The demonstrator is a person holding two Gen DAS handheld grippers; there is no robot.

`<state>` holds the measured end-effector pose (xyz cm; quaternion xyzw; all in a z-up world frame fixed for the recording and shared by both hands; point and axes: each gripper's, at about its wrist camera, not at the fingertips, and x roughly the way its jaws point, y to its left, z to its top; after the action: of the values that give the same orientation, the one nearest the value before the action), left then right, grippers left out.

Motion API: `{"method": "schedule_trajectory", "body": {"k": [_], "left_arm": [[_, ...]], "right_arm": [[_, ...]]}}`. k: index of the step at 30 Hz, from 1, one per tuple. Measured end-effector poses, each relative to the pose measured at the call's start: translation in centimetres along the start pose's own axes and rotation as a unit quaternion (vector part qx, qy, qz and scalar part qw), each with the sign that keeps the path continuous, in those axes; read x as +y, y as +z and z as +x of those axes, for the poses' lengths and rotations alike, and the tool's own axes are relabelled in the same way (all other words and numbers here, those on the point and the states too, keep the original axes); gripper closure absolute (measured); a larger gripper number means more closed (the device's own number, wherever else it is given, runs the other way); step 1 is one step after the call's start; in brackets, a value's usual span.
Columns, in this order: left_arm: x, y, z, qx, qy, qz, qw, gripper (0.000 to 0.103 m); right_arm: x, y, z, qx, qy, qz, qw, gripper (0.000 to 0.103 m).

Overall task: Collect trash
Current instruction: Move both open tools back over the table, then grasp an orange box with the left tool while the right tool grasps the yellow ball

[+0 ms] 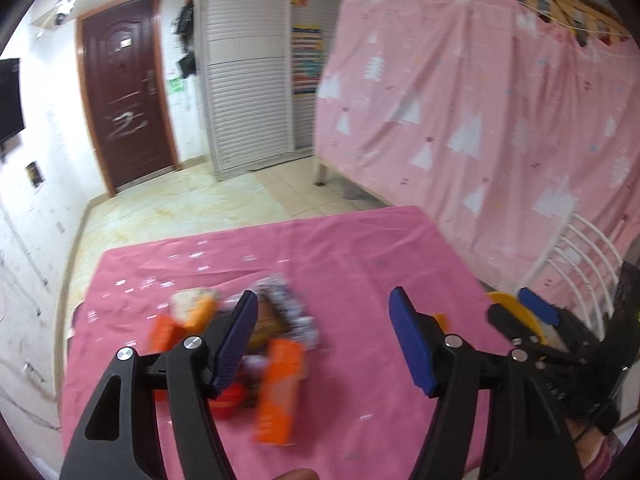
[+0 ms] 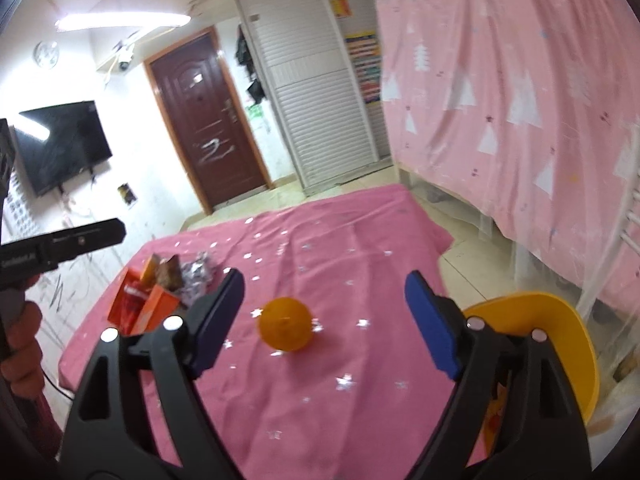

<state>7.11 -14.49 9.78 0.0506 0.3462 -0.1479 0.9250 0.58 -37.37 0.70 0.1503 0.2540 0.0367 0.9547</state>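
Note:
A pile of trash [image 1: 256, 344] lies blurred on the pink tablecloth [image 1: 360, 264]: orange cartons, a brown wrapper and crumpled silver foil. My left gripper [image 1: 326, 340] hangs just above it, open, with nothing pressed between its blue pads. In the right wrist view the same pile [image 2: 160, 292] sits at the table's left. An orange round thing [image 2: 285, 329] rests alone mid-table. My right gripper [image 2: 328, 320] stands open above and in front of it, holding nothing. A yellow bin [image 2: 560, 344] stands off the table's right edge.
The table's far edge meets a tiled floor [image 2: 360, 188]. A pink curtained bunk bed [image 2: 520, 100] fills the right side. A white chair back [image 1: 580, 256] and the yellow bin [image 1: 516, 308] are at the right. A hand [image 2: 20, 344] holds the left tool's black body [image 2: 80, 240].

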Motion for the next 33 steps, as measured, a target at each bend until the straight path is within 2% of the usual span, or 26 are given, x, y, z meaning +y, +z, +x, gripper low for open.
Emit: {"method": "schedule_trajectory", "body": {"k": [6,11,19,24,28,30,32,33], "left_arm": [[6.2,-1.1,-0.3,0.002,0.050,-0.026,0.9984,0.040],[10.3,-2.7,1.3,0.031,0.074,-0.034,0.9962,0.040],[13.1,-5.1,4.7,0.063,0.064,-0.051,0.9947,0.040],[14.7,-6.1,6.3,0.076,0.040,-0.085,0.9927,0.041],[15.0,-6.7,6.9,0.076,0.023,-0.089,0.9929,0.053],[14.9,-6.9,7.0,0.074,0.013,-0.088,0.9932,0.065],[14.9,-7.0,7.2,0.074,0.007,-0.084,0.9937,0.070],[14.8,-7.0,7.2,0.073,0.004,-0.082,0.9939,0.072]], "right_arm": [[2.0,0.2,1.8,0.023,0.001,-0.047,0.999,0.021],[3.1,0.2,3.3,0.045,0.000,-0.076,0.996,0.021],[4.1,-0.3,5.7,0.083,-0.012,-0.113,0.990,0.021],[4.2,-0.3,6.8,0.112,-0.012,-0.114,0.987,0.020],[4.2,-0.6,7.4,0.131,-0.009,-0.115,0.985,0.021],[4.2,-0.7,7.7,0.140,-0.006,-0.114,0.984,0.021],[4.2,-0.6,7.9,0.146,-0.003,-0.112,0.983,0.027],[4.0,-0.6,8.0,0.149,-0.005,-0.107,0.983,0.035]]}}
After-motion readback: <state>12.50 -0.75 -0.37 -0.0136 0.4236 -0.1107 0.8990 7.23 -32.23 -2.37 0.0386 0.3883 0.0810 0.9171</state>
